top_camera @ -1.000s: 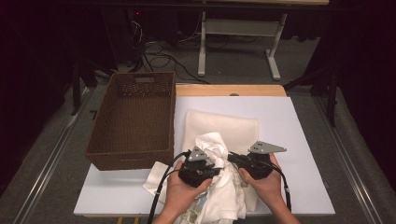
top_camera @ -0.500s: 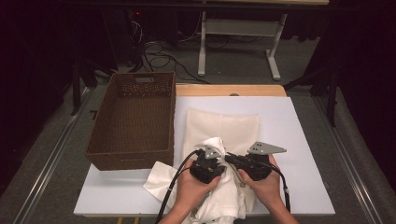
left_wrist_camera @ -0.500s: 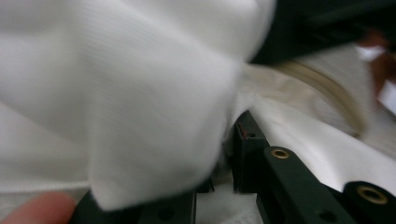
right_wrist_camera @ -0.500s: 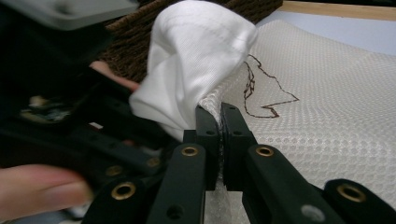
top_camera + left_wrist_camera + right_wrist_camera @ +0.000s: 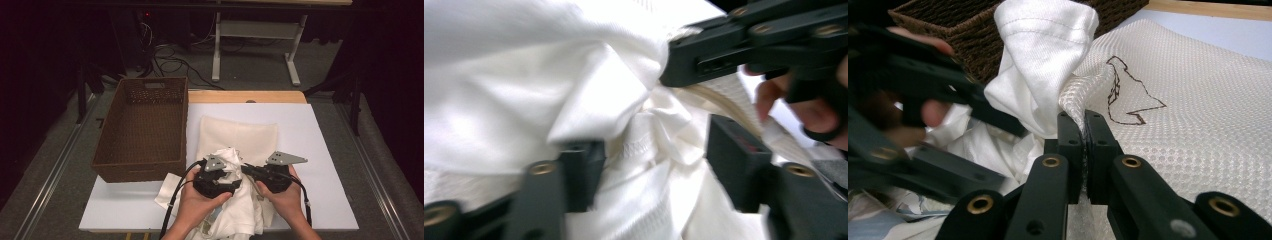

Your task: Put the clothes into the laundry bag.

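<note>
A crumpled white garment (image 5: 235, 210) lies at the table's front edge, its top bunched up against a flat cream mesh bag (image 5: 240, 135). My right gripper (image 5: 1084, 135) is shut on the mesh bag's (image 5: 1198, 125) edge, beside a fold of the garment (image 5: 1043, 50). In the high view the right gripper (image 5: 248, 171) points left at the bunch. My left gripper (image 5: 656, 170) faces it; its jaws have just been opening and stand apart, with loose white garment (image 5: 524, 90) between them. The left gripper (image 5: 231, 172) sits close to the right one.
A brown wicker basket (image 5: 140, 125) stands on the left of the white table board (image 5: 325, 150), close to the bag's left side; its wall (image 5: 963, 25) rises just behind the garment. A table frame and cables lie on the floor beyond.
The left gripper has shifted a little to the right, closer to the right gripper, and the raised bunch of white garment has settled lower. The right gripper has kept still.
</note>
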`<state>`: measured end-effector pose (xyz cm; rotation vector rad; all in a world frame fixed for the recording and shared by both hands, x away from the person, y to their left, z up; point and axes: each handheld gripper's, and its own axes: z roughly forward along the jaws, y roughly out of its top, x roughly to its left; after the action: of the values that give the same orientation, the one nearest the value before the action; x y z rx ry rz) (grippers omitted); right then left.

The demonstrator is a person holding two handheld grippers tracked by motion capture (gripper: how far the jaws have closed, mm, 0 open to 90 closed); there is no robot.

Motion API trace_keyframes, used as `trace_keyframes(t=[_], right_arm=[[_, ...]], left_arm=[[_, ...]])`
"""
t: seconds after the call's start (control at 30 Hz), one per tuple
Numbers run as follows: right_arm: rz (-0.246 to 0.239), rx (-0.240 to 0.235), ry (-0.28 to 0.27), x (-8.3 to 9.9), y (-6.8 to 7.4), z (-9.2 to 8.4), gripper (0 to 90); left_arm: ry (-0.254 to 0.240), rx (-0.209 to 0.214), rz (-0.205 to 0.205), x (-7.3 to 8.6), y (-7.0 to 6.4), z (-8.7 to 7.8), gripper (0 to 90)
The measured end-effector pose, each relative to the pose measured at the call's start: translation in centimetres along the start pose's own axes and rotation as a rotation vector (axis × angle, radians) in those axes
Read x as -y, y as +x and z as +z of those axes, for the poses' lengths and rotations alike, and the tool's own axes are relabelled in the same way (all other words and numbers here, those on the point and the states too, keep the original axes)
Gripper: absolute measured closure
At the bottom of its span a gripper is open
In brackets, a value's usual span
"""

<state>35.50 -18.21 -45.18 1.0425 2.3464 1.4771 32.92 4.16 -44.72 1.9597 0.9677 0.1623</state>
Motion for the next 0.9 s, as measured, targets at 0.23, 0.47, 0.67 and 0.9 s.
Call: trace_keyframes(t=[0.23, 0.47, 0.67, 0.9], right_arm=[[0.000, 0.005, 0.005, 0.1, -0.1, 0.1, 88.5], [-0.001, -0.002, 0.014, 0.2, -0.2, 0.2, 88.5], [-0.003, -0.002, 0.016, 0.2, -0.2, 0.2, 88.5], [-0.003, -0.003, 0.015, 0.2, -0.2, 0.2, 88.5]], left_arm=[[-0.104, -0.095, -0.019, -0.5, 1.4, -2.8, 24.7], [-0.073, -0.118, -0.039, -1.7, 3.4, -2.0, 19.2], [-0.038, -0.066, 0.005, -2.0, 2.9, -0.2, 27.7], [-0.030, -0.029, 0.055, -1.7, 1.8, -0.6, 83.3]])
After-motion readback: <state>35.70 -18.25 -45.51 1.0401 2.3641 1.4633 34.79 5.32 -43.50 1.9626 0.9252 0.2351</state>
